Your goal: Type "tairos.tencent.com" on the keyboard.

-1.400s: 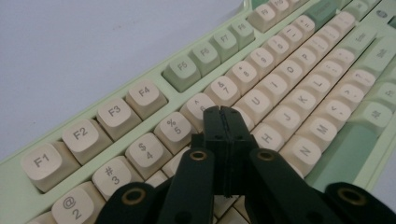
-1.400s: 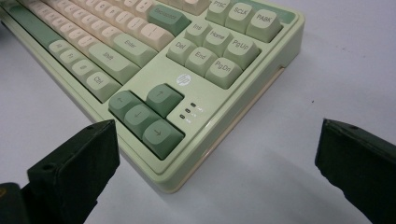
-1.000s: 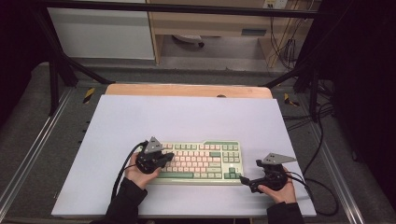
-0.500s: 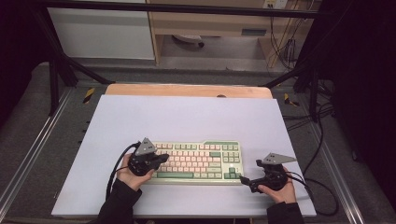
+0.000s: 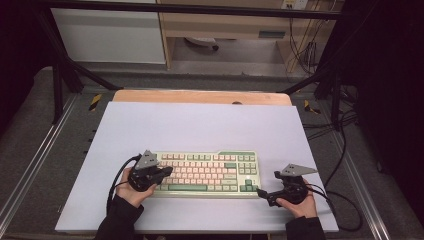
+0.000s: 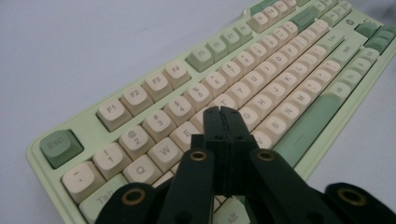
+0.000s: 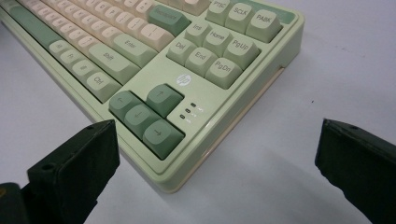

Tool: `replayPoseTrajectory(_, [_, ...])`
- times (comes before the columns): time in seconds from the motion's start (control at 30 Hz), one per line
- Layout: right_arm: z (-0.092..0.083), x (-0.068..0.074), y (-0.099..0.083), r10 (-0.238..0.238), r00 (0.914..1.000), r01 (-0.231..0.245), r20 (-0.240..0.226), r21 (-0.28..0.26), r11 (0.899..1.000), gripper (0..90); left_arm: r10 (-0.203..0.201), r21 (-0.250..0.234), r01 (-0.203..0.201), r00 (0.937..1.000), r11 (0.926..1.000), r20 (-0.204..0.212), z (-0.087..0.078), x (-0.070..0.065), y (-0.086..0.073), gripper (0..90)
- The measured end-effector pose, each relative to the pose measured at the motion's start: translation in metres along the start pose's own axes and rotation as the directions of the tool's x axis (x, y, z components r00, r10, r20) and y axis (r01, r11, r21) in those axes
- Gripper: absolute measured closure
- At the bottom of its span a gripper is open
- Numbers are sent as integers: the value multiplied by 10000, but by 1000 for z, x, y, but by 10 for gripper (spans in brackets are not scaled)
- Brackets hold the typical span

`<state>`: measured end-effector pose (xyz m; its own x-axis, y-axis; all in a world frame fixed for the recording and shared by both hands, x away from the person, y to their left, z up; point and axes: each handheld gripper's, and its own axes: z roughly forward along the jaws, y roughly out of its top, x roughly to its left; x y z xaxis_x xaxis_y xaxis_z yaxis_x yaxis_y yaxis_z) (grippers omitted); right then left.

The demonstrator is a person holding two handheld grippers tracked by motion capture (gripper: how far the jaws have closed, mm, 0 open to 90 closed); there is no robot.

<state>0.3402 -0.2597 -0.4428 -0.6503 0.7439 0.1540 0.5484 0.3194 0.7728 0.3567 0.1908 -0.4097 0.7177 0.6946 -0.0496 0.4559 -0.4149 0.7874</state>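
- The keyboard lies flat near the front edge of the tabletop, between your two hands.
- It looks like a rigid plastic case, probably fairly heavy for its size, and it won't flex. The keycaps are loose-fitting and could pop off, so take it by the case edge, not the keys.
- Your left gripper has its jaws pressed together, tips over the letter keys near the left end, though whether they touch a key is hard to tell.
- Your right gripper has jaws spread wide, holding nothing, lined up on the corner by the arrow keys.
- Nothing else sits on the tabletop, and your trailing cable stays off to the right.
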Motion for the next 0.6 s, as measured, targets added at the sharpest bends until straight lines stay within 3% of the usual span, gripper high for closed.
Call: replayPoseTrajectory(0.6, [0,0,0,28,10000,-28,-18,40,10000,4,-331,28,333,9989,9994,-336,-7,14,-14,900])
